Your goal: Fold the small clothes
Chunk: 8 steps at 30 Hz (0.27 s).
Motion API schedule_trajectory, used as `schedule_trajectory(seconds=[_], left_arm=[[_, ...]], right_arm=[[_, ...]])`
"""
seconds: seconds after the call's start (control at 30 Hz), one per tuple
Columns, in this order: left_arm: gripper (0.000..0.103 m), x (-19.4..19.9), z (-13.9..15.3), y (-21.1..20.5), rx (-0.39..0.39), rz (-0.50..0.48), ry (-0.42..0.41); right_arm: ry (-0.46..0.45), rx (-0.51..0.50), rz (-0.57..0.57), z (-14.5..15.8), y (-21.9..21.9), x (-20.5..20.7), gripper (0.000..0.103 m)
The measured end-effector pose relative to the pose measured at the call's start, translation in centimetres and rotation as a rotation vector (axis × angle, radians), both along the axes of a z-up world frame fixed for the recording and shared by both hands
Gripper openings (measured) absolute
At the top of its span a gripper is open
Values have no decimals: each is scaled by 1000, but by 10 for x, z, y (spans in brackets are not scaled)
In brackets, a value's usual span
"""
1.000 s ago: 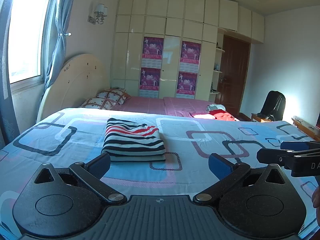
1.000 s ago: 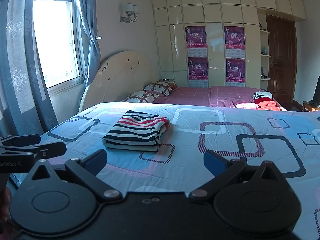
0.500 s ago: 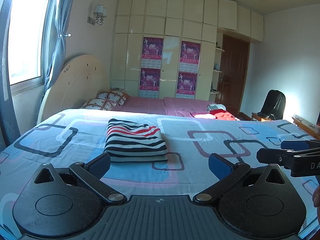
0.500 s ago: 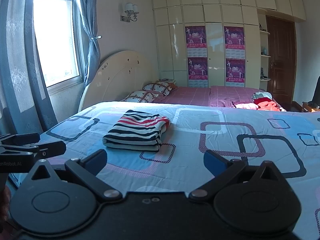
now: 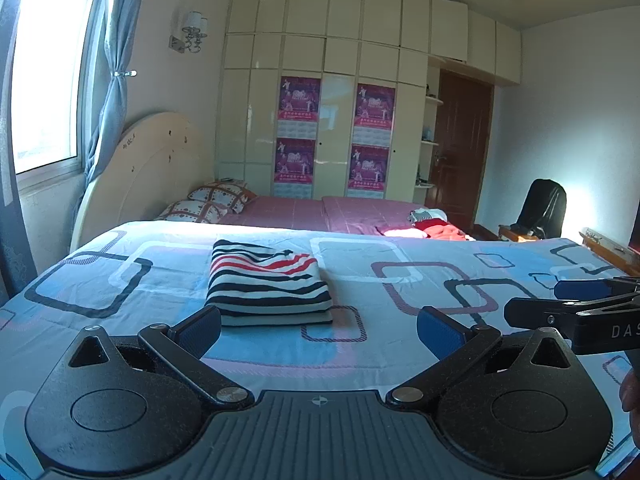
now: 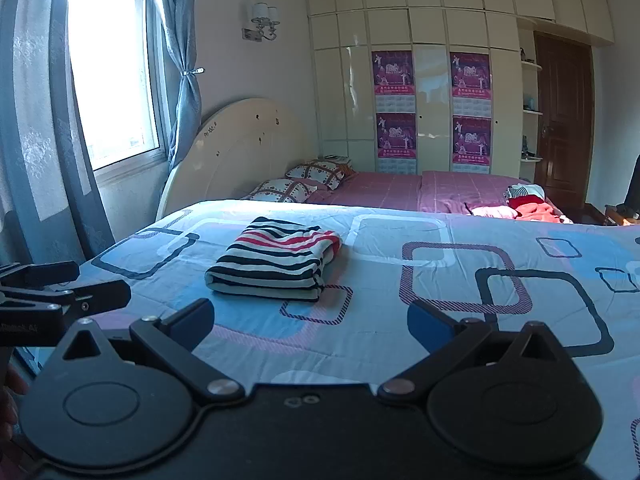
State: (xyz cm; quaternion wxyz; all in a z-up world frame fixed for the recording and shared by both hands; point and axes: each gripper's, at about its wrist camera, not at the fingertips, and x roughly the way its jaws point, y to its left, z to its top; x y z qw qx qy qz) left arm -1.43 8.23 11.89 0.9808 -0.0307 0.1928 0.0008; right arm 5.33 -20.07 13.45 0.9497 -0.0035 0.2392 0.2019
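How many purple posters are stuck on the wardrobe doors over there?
4, in two columns on the wardrobe: upper left, lower left, upper right, lower right. None looks hidden.

You can read "DAS" in pale capitals on the side of the right gripper (image 5: 576, 312), cut off at the frame edge in the left wrist view. In the right wrist view, the left gripper (image 6: 60, 292) bears a faint word ending in "Robot.AI". The purple posters (image 6: 432, 112) on the wardrobe doors (image 6: 432, 40) carry print too small for you to read.
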Motion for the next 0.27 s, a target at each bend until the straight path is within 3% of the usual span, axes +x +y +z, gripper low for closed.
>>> schedule_trajectory(seconds=[0.27], left_arm=[[103, 1, -1, -3, 0, 5, 4]], right_arm=[[0, 0, 1, -1, -1, 2, 102]])
